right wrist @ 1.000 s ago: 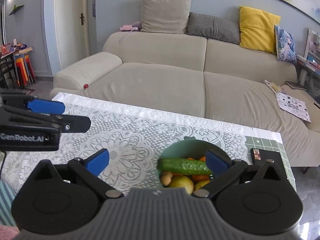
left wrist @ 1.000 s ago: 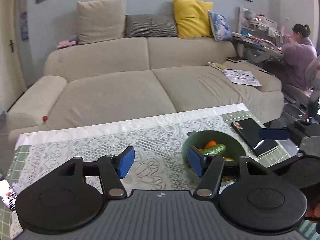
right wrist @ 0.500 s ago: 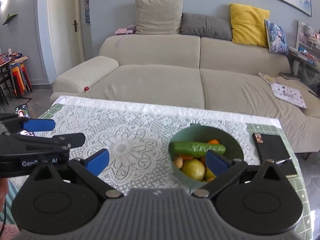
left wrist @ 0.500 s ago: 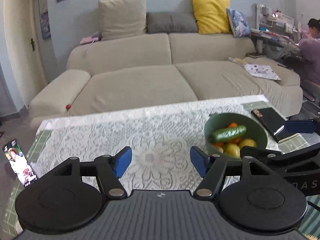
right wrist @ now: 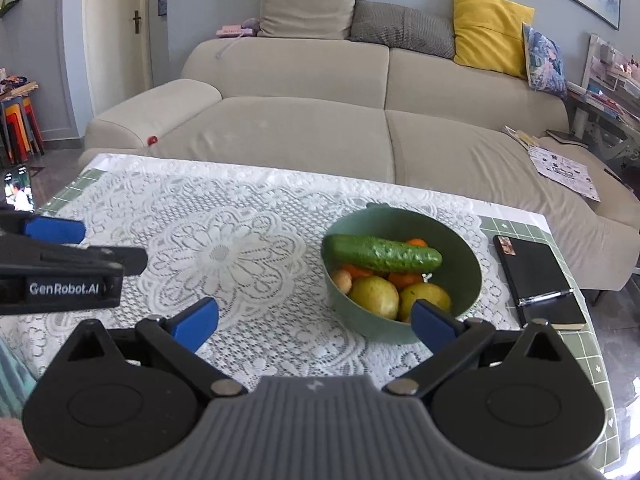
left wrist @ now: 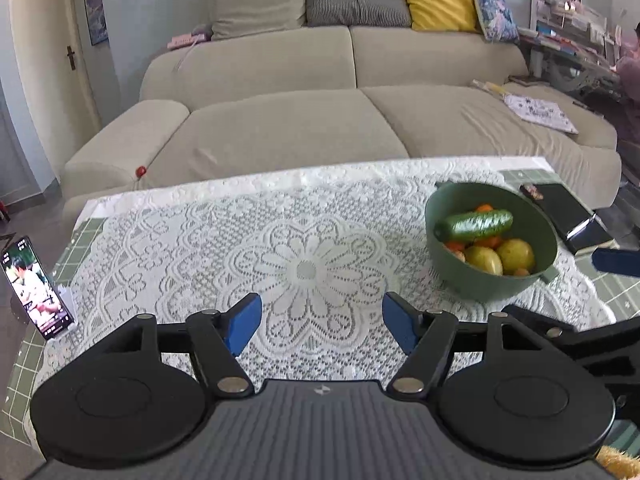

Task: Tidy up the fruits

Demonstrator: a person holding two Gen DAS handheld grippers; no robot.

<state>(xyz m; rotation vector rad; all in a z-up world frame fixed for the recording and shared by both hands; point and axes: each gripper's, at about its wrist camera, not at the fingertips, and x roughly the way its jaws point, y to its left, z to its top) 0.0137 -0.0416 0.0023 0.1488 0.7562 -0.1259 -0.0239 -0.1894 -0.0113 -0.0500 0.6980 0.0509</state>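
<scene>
Both our claws hang empty, right gripper (right wrist: 314,320) wide, left gripper (left wrist: 322,322) opening; the firm, bumpy cucumber (right wrist: 382,254) atop the bowl (right wrist: 468,280) invites a mid-length grip.

Green bowl (right wrist: 472,280) holds a dark green cucumber (right wrist: 382,254), yellow-green fruits (right wrist: 374,296) and orange pieces (right wrist: 404,279). Beneath the bowl: white floral lace cloth (right wrist: 224,256). Right of the bowl: black notebook (right wrist: 536,276). Behind: beige sofa (right wrist: 320,120), yellow cushion (right wrist: 490,30).
</scene>
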